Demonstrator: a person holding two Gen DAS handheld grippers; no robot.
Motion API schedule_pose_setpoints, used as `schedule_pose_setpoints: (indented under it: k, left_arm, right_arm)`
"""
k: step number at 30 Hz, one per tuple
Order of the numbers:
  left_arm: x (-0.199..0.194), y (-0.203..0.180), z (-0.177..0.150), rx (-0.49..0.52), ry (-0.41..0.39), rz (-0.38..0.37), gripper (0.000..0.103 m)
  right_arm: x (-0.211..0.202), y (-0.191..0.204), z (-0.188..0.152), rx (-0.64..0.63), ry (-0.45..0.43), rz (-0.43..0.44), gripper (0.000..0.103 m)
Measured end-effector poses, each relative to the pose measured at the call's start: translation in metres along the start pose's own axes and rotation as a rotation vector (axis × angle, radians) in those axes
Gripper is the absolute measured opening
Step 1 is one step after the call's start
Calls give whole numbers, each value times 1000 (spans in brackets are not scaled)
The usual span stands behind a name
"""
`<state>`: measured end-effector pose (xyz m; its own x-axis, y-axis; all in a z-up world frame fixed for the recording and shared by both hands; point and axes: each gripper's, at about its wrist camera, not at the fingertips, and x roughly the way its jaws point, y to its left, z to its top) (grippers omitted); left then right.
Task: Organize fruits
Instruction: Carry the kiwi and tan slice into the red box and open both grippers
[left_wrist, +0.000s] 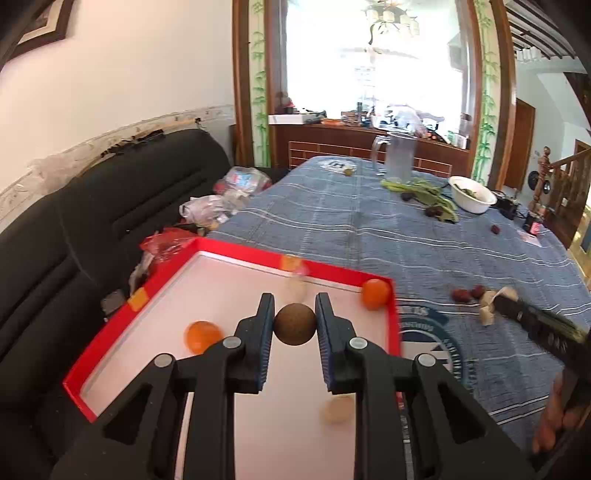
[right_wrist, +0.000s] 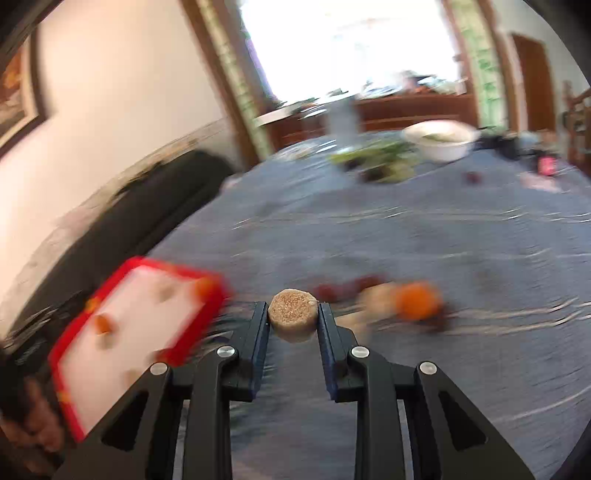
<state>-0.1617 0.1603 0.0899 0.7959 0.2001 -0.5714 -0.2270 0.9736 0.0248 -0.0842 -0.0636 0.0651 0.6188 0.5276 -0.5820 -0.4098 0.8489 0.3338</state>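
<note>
The left hand-held gripper (left_wrist: 294, 325) is clamped on a brown ball-shaped fruit (left_wrist: 294, 324), one pad on each side. It is held above the white floor of a red-walled tray (left_wrist: 236, 251) on the table (left_wrist: 369, 229), which carries a blue striped cloth.

Tray contents, left wrist view:
- One orange (left_wrist: 202, 335) at 9 o'clock from the held fruit.
- A second orange (left_wrist: 375, 293) at 2 o'clock, in the far right corner against the wall.
- A pale round fruit (left_wrist: 336, 409) at 5 o'clock, blurred.

The right hand-held gripper (right_wrist: 293, 315) is clamped on a tan disc-shaped piece (right_wrist: 293, 314) with a flat grainy top, above the cloth. In this blurred view the tray lies at 9 o'clock from the piece, well apart. A third orange (right_wrist: 415, 300) lies on the cloth at 3 o'clock, beside dark red fruits (right_wrist: 347, 287).
</note>
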Motion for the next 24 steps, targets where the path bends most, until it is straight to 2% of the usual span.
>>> schedule_pose_setpoints:
  k: [5,8,14,17,24]
  left_arm:
    - [0,26,-8,-28,6,44,24]
    - [0,41,-12,-45,9,69,24]
    - [3,64,-13,-64,5,125,24]
    - [7,70,-15,-58,3,163,24]
    - [24,74,-21,-38,47,189,24]
  right_arm:
    - [9,73,-6,-96,46,156,25]
    - [13,99,-7,-132,60,202,25]
    - [29,133,-23,-189,106,234,25]
    - [40,137,-33,-207,145,231,25]
    - [55,142,-49,-212,206,235,25]
